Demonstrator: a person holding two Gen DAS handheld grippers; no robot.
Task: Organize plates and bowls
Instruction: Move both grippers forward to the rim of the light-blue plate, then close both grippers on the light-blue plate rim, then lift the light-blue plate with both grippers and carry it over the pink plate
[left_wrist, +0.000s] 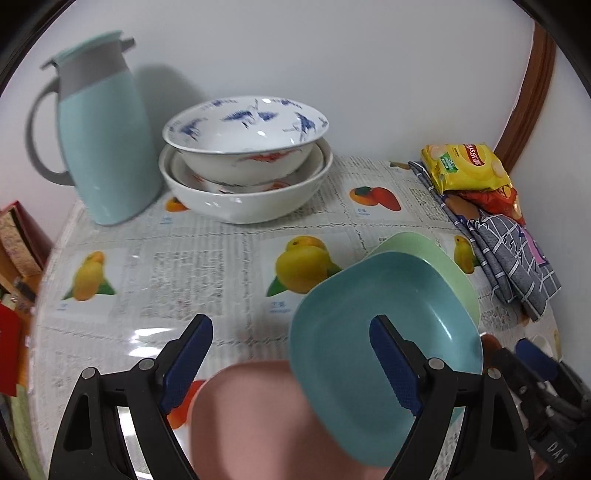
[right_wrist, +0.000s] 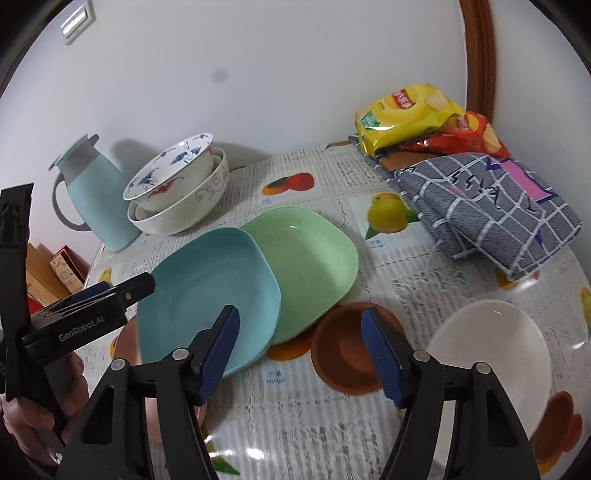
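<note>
A blue square plate (left_wrist: 373, 332) (right_wrist: 207, 295) lies tilted, its far edge on a green square plate (left_wrist: 443, 266) (right_wrist: 310, 266) and its near edge over a pink plate (left_wrist: 251, 417) (right_wrist: 127, 336). My left gripper (left_wrist: 291, 354) is open, its right finger over the blue plate, and it also shows in the right wrist view (right_wrist: 110, 291). My right gripper (right_wrist: 299, 350) is open and empty above the table near a brown plate (right_wrist: 343, 350). A white plate (right_wrist: 495, 354) lies at the right. A blue-patterned bowl (left_wrist: 245, 129) (right_wrist: 173, 170) is nested in larger white bowls (left_wrist: 243, 195) (right_wrist: 184, 210) at the back.
A light blue jug (left_wrist: 103, 140) (right_wrist: 92, 195) stands at the back left by the wall. Yellow and red snack bags (left_wrist: 465, 170) (right_wrist: 406, 114) and a folded grey checked cloth (left_wrist: 509, 258) (right_wrist: 487, 206) lie at the right. Boxes (left_wrist: 18, 236) stand off the table's left edge.
</note>
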